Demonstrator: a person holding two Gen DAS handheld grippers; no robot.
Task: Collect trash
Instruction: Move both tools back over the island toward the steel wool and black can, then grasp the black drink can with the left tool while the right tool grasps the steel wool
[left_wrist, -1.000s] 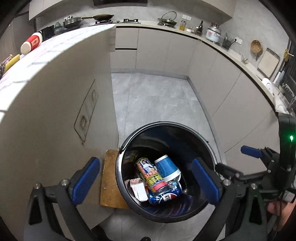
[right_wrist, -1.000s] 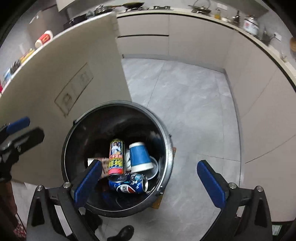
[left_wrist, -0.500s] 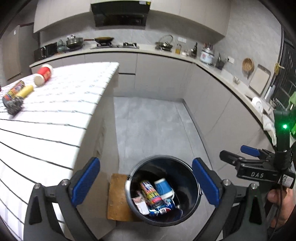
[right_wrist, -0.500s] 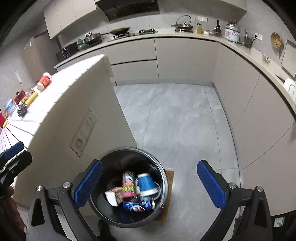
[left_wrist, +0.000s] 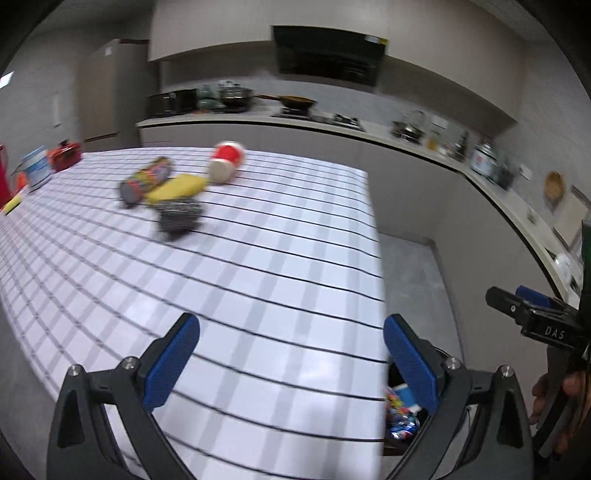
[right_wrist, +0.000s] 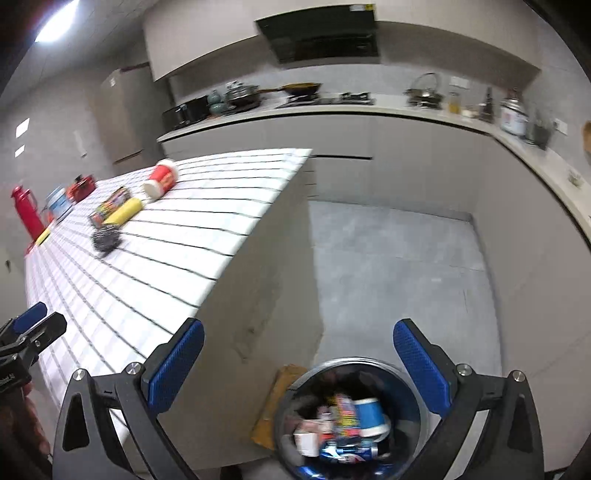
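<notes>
On the checked tabletop (left_wrist: 258, 280) lie a red cup on its side (left_wrist: 226, 161), a colourful can (left_wrist: 146, 181), a yellow packet (left_wrist: 175, 188) and a dark crumpled wrapper (left_wrist: 179, 218). My left gripper (left_wrist: 291, 358) hovers open and empty over the table's near part. My right gripper (right_wrist: 299, 365) is open and empty above the round bin (right_wrist: 354, 421) on the floor. The bin holds a blue cup (right_wrist: 371, 415), cans and wrappers. The same red cup (right_wrist: 162, 179) and wrapper (right_wrist: 106, 238) show far left in the right wrist view.
A red flask (right_wrist: 26, 212), a blue-white tub (right_wrist: 57, 201) and a red box (right_wrist: 81, 186) stand at the table's far end. Kitchen counters (right_wrist: 369, 110) run along the back and right walls. Grey floor (right_wrist: 391, 266) lies between table and cabinets. A cardboard piece (right_wrist: 277, 402) lies beside the bin.
Both grippers have risen and tilted up from the bin. The left one has swung left over the table, bringing the items on it into view. Both stay open.
</notes>
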